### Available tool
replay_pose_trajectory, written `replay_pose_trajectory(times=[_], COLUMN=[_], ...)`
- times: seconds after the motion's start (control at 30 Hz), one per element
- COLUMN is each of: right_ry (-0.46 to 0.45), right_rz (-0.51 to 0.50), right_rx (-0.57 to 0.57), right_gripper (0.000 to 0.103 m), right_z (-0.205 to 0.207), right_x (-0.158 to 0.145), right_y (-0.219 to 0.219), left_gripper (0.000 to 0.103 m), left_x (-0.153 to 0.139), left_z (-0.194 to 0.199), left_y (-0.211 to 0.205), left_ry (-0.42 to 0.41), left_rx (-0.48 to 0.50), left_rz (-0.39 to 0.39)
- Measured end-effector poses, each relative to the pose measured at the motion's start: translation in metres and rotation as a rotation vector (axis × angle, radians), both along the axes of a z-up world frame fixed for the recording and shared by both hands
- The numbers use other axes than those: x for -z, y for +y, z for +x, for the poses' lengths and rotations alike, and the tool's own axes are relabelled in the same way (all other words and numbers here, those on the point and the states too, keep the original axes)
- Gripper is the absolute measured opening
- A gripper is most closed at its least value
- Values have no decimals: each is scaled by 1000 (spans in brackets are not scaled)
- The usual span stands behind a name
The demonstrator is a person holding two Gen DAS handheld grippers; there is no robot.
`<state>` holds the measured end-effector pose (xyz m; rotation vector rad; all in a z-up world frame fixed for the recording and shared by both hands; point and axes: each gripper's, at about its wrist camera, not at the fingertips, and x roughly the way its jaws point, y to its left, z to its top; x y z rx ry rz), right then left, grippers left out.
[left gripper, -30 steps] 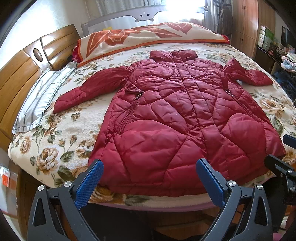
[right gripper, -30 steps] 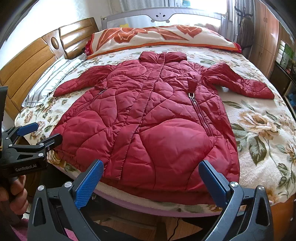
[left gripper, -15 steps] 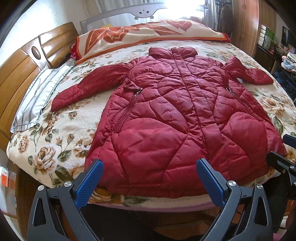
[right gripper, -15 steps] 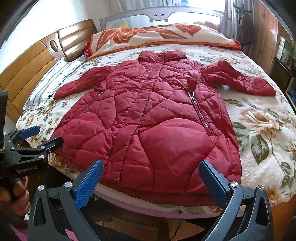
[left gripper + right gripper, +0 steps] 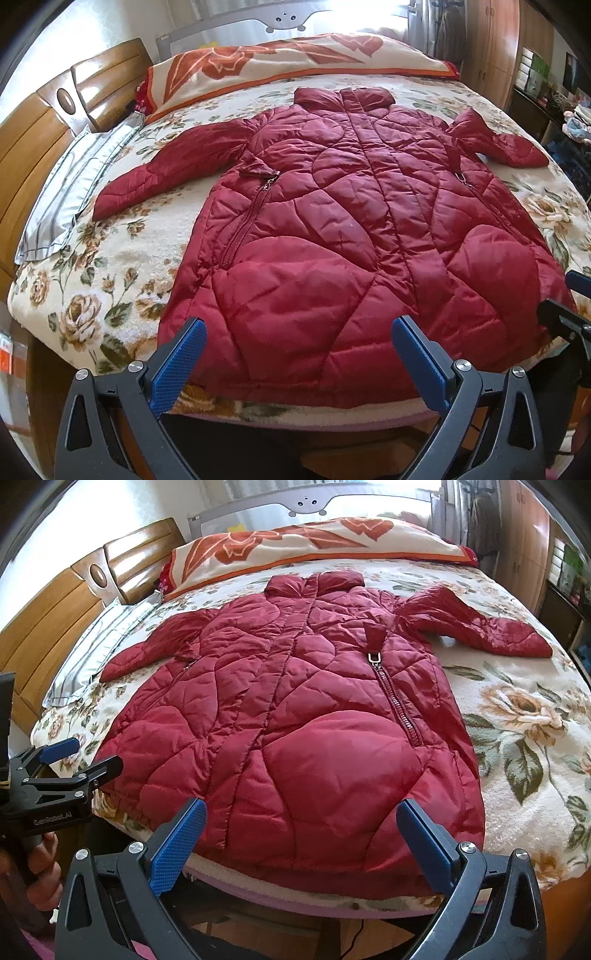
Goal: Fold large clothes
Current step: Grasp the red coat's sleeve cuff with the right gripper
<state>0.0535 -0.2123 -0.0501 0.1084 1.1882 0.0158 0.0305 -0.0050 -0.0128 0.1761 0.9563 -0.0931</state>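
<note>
A red quilted down coat (image 5: 351, 236) is spread flat across the frame's centre on the floral bedspread (image 5: 110, 266). Both the left gripper (image 5: 295, 350) and right gripper (image 5: 301, 832) are held wide open and empty, low in frame. The hem corners are best pinched through both layers before lifting.

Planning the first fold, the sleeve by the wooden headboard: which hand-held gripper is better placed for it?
Probably left. The left hand-held gripper hangs open at the coat's hem, on the side of that sleeve; the right hand-held gripper, also open, faces the opposite half.
</note>
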Motion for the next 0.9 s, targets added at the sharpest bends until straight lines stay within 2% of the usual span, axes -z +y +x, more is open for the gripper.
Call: replay_pose_trajectory(times=[0.17, 0.3, 0.43, 0.47, 0.53, 0.9], right_ry=[10, 11, 0, -3, -14, -56], right_rz=[35, 33, 48, 59, 70, 82], right_rx=[36, 91, 154, 168, 193, 394], right_gripper=[103, 103, 103, 103, 103, 103], right_z=[8, 18, 29, 32, 39, 97], right_x=[5, 9, 11, 12, 14, 30], right_y=[-18, -43, -72, -80, -97, -217], left_gripper=[102, 102, 102, 102, 102, 102], left_x=[5, 6, 11, 14, 16, 22], left_z=[17, 34, 53, 59, 69, 116], left_y=[1, 4, 5, 4, 3, -4], left_ry=[5, 2, 19, 55, 67, 79], left_rx=[-17, -35, -53, -56, -60, -88], left_rz=[18, -24, -35, -73, -82, -39])
